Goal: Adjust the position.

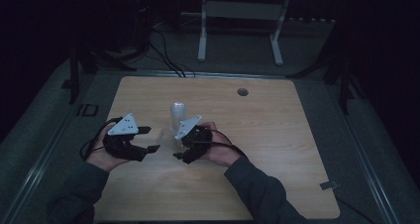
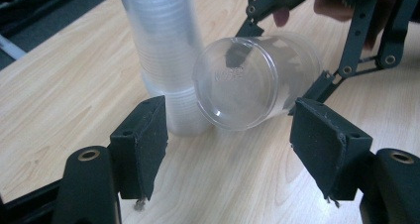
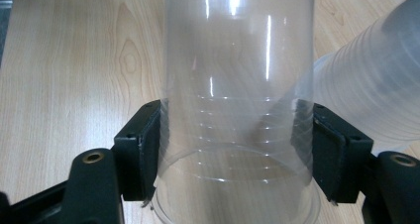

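Note:
A single clear plastic cup (image 3: 237, 85) lies level above the table, and my right gripper (image 3: 237, 152) is shut on it, both pads pressed against its wall near the rim. The left gripper view shows the cup's base (image 2: 237, 83) facing the camera. My left gripper (image 2: 233, 149) is open in front of that base, pads apart and touching nothing. Just behind stands an upright stack of clear cups (image 2: 166, 50). In the high view the stack (image 1: 177, 116) rises at mid-table, with the left gripper (image 1: 151, 139) and right gripper (image 1: 177, 145) facing each other below it and the cup (image 1: 165, 136) between them.
The wooden table (image 1: 277, 149) has a round cable hole (image 1: 242, 91) at the back right. A white metal stand (image 1: 240, 16) and dark cables (image 1: 168, 60) lie on the floor beyond the far edge. A small clip (image 1: 329, 185) sits at the table's right front corner.

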Demonstrator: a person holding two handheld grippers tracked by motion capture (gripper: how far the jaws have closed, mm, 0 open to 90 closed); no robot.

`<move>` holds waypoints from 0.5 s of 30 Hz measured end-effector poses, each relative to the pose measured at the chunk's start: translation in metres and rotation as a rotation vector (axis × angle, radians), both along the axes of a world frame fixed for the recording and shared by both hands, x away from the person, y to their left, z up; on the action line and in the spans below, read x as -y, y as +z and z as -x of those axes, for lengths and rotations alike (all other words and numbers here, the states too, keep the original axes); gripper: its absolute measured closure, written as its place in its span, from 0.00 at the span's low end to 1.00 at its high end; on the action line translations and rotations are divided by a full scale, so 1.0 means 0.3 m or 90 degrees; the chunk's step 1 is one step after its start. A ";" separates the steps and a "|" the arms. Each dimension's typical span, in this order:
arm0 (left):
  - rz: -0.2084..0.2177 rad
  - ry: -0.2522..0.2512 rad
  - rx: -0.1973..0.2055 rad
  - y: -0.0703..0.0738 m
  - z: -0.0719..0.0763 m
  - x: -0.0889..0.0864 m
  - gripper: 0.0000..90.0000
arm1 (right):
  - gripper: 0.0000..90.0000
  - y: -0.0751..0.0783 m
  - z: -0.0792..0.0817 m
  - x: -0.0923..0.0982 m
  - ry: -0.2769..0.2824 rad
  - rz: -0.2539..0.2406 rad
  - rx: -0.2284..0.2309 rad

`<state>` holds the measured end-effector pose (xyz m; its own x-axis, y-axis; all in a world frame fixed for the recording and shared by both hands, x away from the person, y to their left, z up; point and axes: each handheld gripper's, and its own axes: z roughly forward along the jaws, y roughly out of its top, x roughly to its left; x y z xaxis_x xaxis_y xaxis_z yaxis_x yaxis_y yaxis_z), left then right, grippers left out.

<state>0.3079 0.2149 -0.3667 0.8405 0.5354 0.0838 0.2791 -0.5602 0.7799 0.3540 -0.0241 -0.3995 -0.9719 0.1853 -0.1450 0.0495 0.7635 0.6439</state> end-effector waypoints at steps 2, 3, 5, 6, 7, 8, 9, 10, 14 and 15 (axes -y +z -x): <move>-0.006 -0.006 -0.002 0.002 0.001 0.002 0.34 | 0.34 0.001 0.001 -0.002 0.004 0.010 0.003; -0.007 -0.009 -0.003 0.003 0.002 0.002 0.34 | 0.34 0.001 0.001 -0.004 0.008 0.013 0.003; -0.010 -0.015 -0.006 0.004 0.002 0.004 0.34 | 0.34 0.003 0.003 -0.006 0.015 0.019 0.005; -0.013 -0.017 -0.007 0.004 0.002 0.006 0.34 | 0.34 0.004 0.004 -0.007 0.018 0.022 0.006; -0.017 -0.020 -0.009 0.003 0.001 0.007 0.34 | 0.34 0.005 0.004 -0.008 0.022 0.027 0.009; -0.021 -0.023 -0.011 0.003 0.000 0.009 0.34 | 0.34 0.006 0.005 -0.009 0.024 0.032 0.013; -0.026 -0.024 -0.013 0.002 0.000 0.012 0.34 | 0.34 0.007 0.006 -0.011 0.024 0.037 0.014; -0.030 -0.025 -0.015 0.001 -0.001 0.013 0.34 | 0.34 0.009 0.008 -0.012 0.026 0.038 0.014; -0.047 -0.030 -0.019 -0.001 -0.004 0.021 0.34 | 0.34 0.011 0.012 -0.020 0.036 0.056 0.022; -0.050 -0.030 -0.020 -0.002 -0.003 0.023 0.33 | 0.34 0.012 0.014 -0.022 0.036 0.061 0.024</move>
